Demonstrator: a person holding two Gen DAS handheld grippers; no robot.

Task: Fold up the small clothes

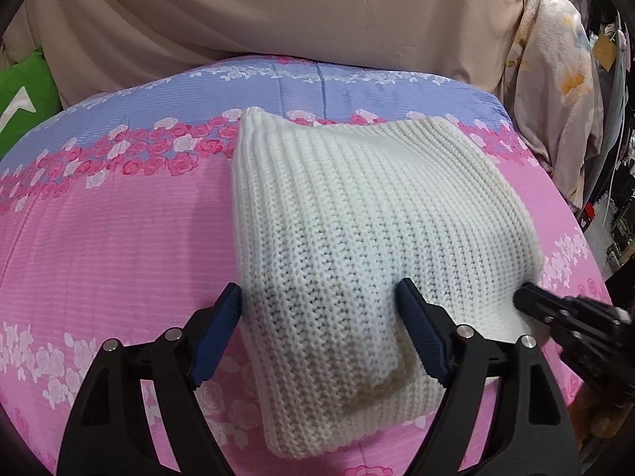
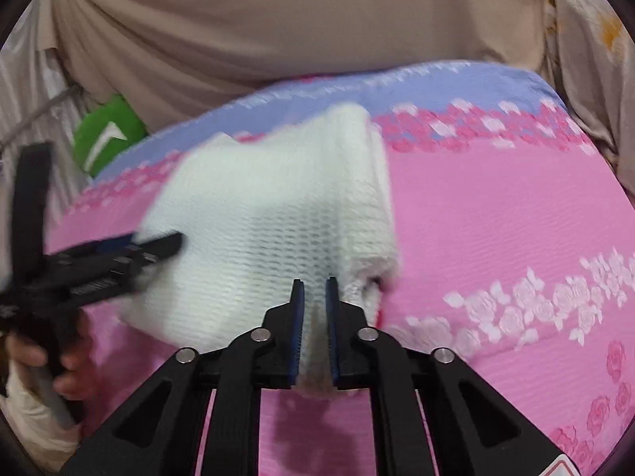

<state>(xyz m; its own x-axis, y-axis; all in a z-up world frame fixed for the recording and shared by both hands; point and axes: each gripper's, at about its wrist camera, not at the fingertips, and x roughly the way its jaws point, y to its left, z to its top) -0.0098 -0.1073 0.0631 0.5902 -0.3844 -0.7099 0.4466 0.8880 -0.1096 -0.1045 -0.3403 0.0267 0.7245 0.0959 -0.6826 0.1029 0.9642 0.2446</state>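
Note:
A folded white knitted garment (image 1: 357, 214) lies on a pink and blue floral bedspread (image 1: 111, 238). My left gripper (image 1: 321, 297) is open, its blue-padded fingers (image 1: 222, 329) astride the garment's near left corner. My right gripper (image 2: 315, 289) is shut on the garment's near edge (image 2: 278, 214), with a fold of knit between the pads. In the left wrist view the right gripper (image 1: 528, 297) shows at the garment's right edge. In the right wrist view the left gripper (image 2: 158, 246) shows blurred at the garment's left side.
A beige cloth (image 1: 278, 12) hangs behind the bed. A green cushion (image 1: 20, 91) sits at the far left. A floral fabric (image 1: 555, 99) hangs at the right, past the bed's edge. The bedspread (image 2: 496, 218) stretches to the right of the garment.

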